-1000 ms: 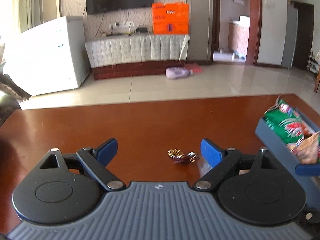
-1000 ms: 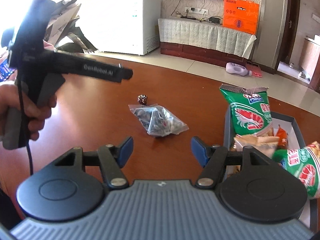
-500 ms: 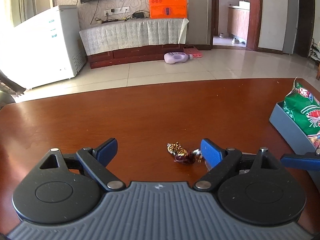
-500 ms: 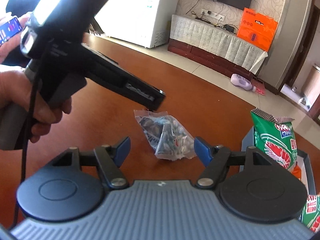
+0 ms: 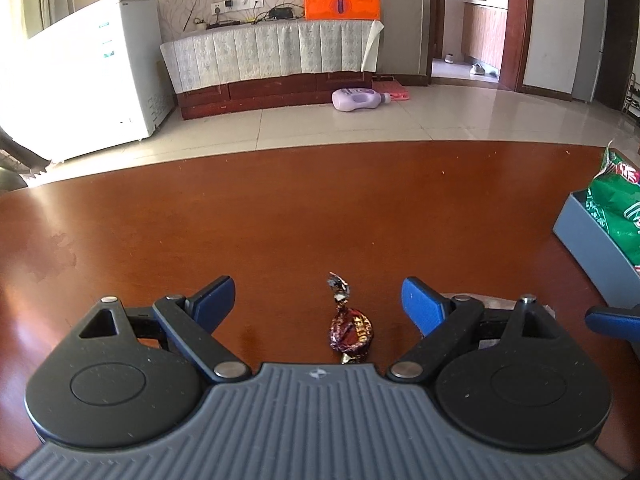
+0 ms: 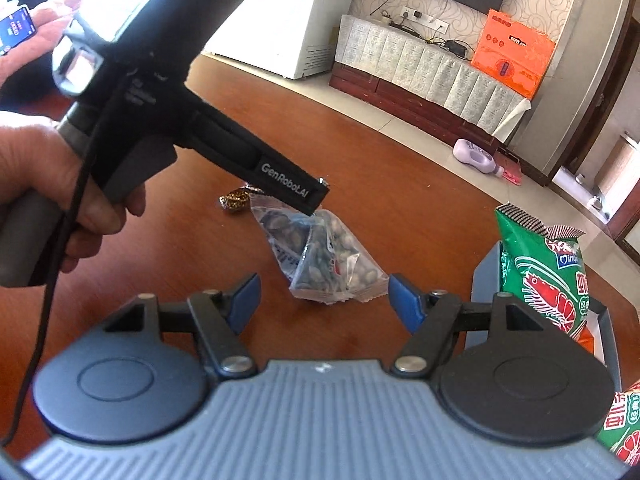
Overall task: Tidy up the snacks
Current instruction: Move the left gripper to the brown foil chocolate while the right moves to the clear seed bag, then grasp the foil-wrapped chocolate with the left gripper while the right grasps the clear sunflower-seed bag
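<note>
A: What's changed in the last moment?

B: The left hand-held gripper (image 5: pixel 318 300) has come down and forward over the table (image 5: pixel 280 208). The wrapped candy (image 5: pixel 349 330), which sat off toward its right finger a second ago, now lies squarely between the two spread fingers, untouched. I'd say a pinch on it is the next step.

A: And the other one?

B: The right hand-held gripper (image 6: pixel 324 300) has swung from the box side toward the clear bag of nuts (image 6: pixel 324 260). Its fingers stand apart, a little wider than a second ago, and empty; the bag lies just ahead of the gap, flat on the table. The candy (image 6: pixel 236 200) shows behind the bag, partly hidden by the left tool, which a hand (image 6: pixel 48 184) grips by the handle.

A: So both loose snacks are lined up for picking?

B: That's my reading. Neither is held yet.

A: Where do they go?

B: Most likely the grey box (image 5: pixel 588 256) near the table's right edge. It already holds a green shrimp-cracker bag (image 6: pixel 548 276) standing on end, a second green bag (image 6: pixel 620 420) lower down, and something orange between them that I can't identify. How much room is left I can't tell.
</note>
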`<act>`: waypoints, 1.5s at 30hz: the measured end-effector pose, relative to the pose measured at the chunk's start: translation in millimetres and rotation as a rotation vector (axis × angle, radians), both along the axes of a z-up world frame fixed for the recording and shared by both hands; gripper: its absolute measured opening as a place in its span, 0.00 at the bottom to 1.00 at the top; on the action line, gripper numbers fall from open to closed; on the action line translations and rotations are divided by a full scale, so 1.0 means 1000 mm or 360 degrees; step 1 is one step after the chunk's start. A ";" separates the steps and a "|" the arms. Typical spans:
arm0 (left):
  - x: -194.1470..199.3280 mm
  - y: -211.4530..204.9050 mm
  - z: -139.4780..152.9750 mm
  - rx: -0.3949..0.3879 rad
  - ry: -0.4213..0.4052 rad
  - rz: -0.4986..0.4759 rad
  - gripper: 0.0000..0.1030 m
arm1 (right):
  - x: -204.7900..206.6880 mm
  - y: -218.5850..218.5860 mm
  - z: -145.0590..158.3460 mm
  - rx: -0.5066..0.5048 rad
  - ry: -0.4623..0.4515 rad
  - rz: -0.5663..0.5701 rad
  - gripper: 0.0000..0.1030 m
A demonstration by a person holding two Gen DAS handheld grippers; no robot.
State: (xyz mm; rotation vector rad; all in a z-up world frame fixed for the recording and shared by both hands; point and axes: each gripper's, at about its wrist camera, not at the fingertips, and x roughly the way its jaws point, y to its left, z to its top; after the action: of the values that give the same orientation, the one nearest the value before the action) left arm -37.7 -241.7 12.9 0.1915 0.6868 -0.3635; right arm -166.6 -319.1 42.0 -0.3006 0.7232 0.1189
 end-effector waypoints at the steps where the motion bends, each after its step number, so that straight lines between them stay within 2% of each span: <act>1: 0.001 -0.001 -0.001 0.0004 0.0005 -0.0003 0.90 | 0.000 0.001 0.000 -0.0005 0.0002 0.0004 0.70; 6: 0.007 0.000 -0.005 -0.0002 0.0029 0.0000 0.90 | 0.001 0.007 -0.002 -0.0054 0.0010 0.0032 0.70; 13: 0.023 0.031 -0.002 -0.0148 0.0094 0.0018 0.90 | 0.011 0.000 -0.002 0.0030 0.0005 0.0001 0.70; 18: 0.034 0.065 0.006 -0.0254 0.0123 0.0031 0.90 | 0.024 0.001 -0.009 0.0012 0.0023 0.0035 0.70; 22: 0.037 0.071 0.005 -0.0239 0.0127 0.0026 0.90 | 0.034 -0.002 -0.010 0.0026 0.0018 0.0035 0.71; 27: 0.021 0.047 0.002 -0.0090 0.0096 -0.0172 0.89 | 0.047 -0.011 -0.011 0.0112 0.0025 0.0022 0.72; 31: 0.012 0.040 -0.012 -0.0030 0.0136 -0.0234 0.77 | 0.052 -0.017 -0.011 0.0166 0.0039 0.0031 0.74; 32: 0.009 0.038 -0.013 -0.0008 0.0105 -0.0242 0.73 | 0.052 -0.018 -0.012 0.0182 0.0041 0.0030 0.74; 33: 0.009 0.038 -0.013 -0.0027 0.0110 -0.0250 0.70 | 0.053 -0.019 -0.012 0.0196 0.0044 0.0028 0.75; 35: 0.007 0.032 -0.013 -0.0024 0.0098 -0.0263 0.58 | 0.054 -0.021 -0.013 0.0236 0.0053 0.0028 0.74; 38: 0.000 0.023 -0.015 -0.0028 0.0088 -0.0285 0.47 | 0.055 -0.024 -0.013 0.0313 0.0096 0.0029 0.70; 39: -0.001 0.022 -0.014 -0.0028 0.0089 -0.0292 0.45 | 0.056 -0.025 -0.012 0.0337 0.0116 0.0037 0.64; 41: -0.002 0.019 -0.014 -0.0028 0.0084 -0.0296 0.34 | 0.055 -0.025 -0.010 0.0341 0.0143 0.0026 0.62; 45: -0.002 0.016 -0.014 -0.0024 0.0081 -0.0251 0.28 | 0.051 -0.023 -0.008 0.0318 0.0175 -0.0013 0.60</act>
State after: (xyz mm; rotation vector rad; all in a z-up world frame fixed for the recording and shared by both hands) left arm -40.2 -225.7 -1.4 0.2236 0.7210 -0.5256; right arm -115.5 -341.9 34.0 -0.1005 0.8145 0.1998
